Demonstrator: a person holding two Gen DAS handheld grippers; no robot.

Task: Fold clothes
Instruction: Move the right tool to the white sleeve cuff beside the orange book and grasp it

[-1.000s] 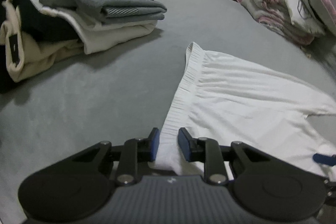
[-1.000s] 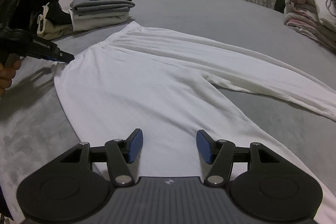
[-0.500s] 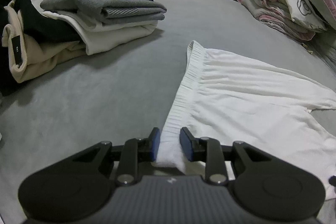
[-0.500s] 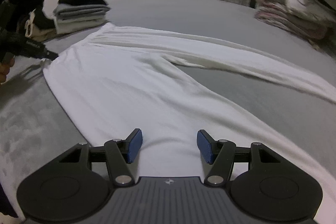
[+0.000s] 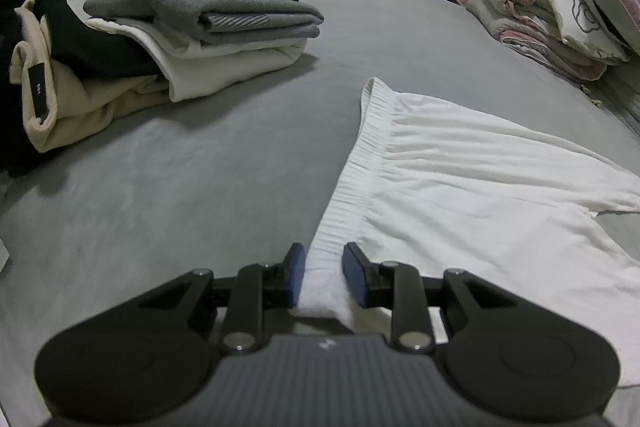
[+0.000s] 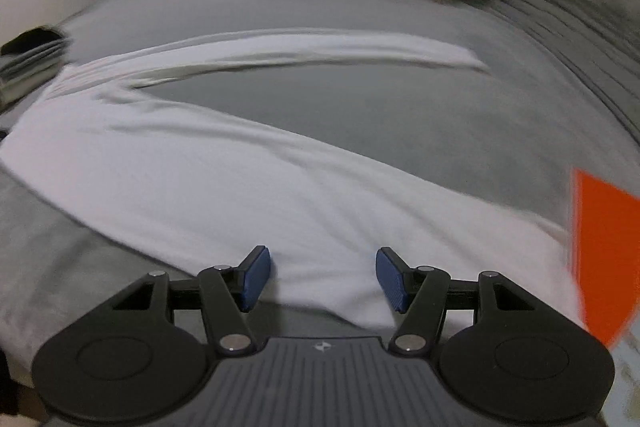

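Now left gripper (image 5: 323, 274) nearly closed, blue pads pinching the ribbed waistband corner of the white trousers (image 5: 472, 187), which lie flat on the grey bed (image 5: 200, 187). Right gripper (image 6: 323, 277) stands half open over one trouser leg, gripping nothing; view blurred. Folded clothes pile (image 5: 192, 39) sits beyond, apart.

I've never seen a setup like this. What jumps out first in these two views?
The white trousers spread flat across the grey bed draw the eye first, with the left gripper pinching a corner of their ribbed waistband at the bottom of the left view. Behind them to the left sits a stack of folded clothes. The right view is blurred, with the right gripper and its open jaws above a trouser leg and a bright orange patch at the right edge.
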